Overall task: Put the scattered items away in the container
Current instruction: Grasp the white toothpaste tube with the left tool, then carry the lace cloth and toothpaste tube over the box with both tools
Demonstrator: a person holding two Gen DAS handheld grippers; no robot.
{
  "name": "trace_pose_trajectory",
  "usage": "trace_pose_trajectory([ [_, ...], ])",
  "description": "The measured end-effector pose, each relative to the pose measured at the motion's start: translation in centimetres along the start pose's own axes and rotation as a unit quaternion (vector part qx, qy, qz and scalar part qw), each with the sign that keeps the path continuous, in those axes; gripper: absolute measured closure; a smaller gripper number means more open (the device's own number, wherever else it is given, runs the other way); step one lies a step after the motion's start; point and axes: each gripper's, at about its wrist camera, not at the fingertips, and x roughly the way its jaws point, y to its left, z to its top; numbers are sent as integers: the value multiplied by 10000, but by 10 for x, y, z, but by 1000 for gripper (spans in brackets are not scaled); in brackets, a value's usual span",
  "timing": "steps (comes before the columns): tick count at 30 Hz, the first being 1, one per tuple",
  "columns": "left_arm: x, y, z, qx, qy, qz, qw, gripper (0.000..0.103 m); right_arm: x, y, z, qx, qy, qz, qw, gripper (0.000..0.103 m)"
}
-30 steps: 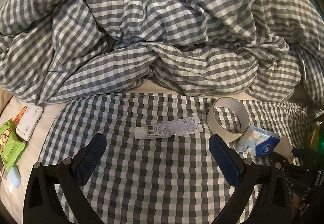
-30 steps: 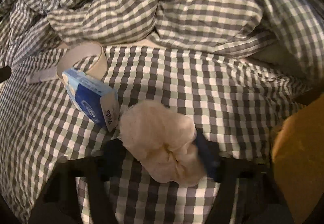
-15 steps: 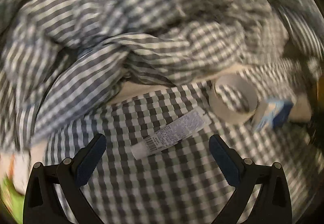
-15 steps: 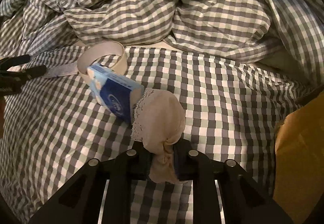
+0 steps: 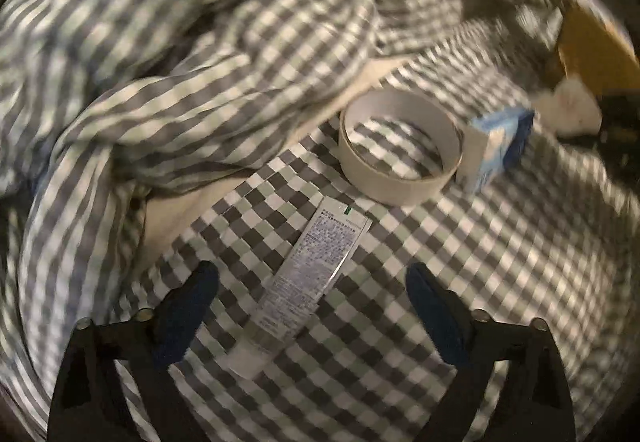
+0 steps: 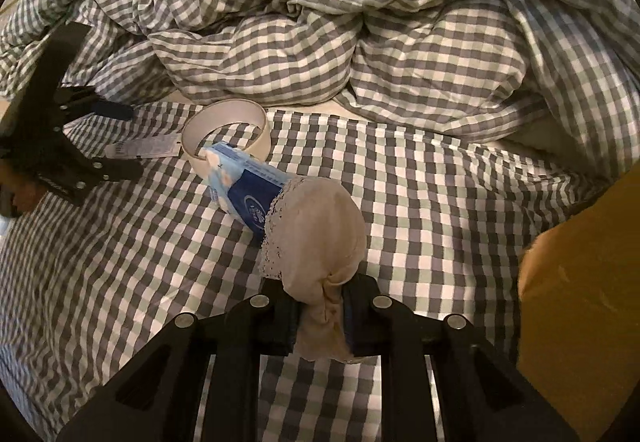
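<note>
The right claw (image 6: 320, 318) is clamped on a beige lace-edged cloth (image 6: 316, 230), bunched and lifted over the checked bed (image 6: 440, 194), with open sheet to its right up to the brown box (image 6: 580, 282). The left claw (image 5: 312, 306) is spread wide, straddling a white tube (image 5: 308, 274) whose long axis runs diagonally, cap nearest. Beyond lie a tape ring (image 5: 400, 150) and, touching it, a tilted blue pack (image 5: 496, 146). Farthest, the rumpled duvet (image 6: 360, 22) borders the sheet.

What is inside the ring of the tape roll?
Inside the tape roll only the checked sheet shows. From the right wrist, the blue tissue pack covers part of its rim.
</note>
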Motion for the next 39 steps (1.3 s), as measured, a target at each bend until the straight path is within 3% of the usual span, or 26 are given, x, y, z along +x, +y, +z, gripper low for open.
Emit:
trace_pose_trajectory([
  [3, 10, 1, 1, 242, 285, -108, 9992, 25, -4, 1, 0, 36, -32, 22, 10000, 86],
  [4, 16, 3, 1, 219, 423, -190, 9987, 38, -6, 1, 1, 34, -40, 30, 10000, 86],
  [6, 18, 4, -1, 108, 446, -444, 9980, 50, -8, 2, 1, 23, -55, 41, 10000, 86],
  [7, 16, 5, -1, 77, 392, -505, 9979, 61, -9, 3, 1, 17, -65, 45, 10000, 86],
  [11, 14, 7, -3, -105, 290, -573, 9979, 73, -12, 4, 2, 18, -113, 57, 9999, 86],
  [21, 4, -1, -5, -251, 231, -139, 9993, 74, -27, 3, 3, 39, -204, 87, 9997, 86],
  [30, -25, -39, 6, -898, 31, 394, 9952, 73, -54, 4, 4, 78, -403, 125, 9991, 86],
  [32, -36, -46, 7, -1320, 85, 966, 9865, 73, -62, 4, 6, 93, -478, 156, 9987, 86],
  [36, -75, -54, 6, -2307, -275, 1181, 9654, 73, -84, 9, 9, 66, -635, 214, 9977, 86],
  [39, -113, -61, 3, -2740, -637, 1352, 9501, 73, -102, 12, 10, 40, -751, 242, 9969, 86],
])
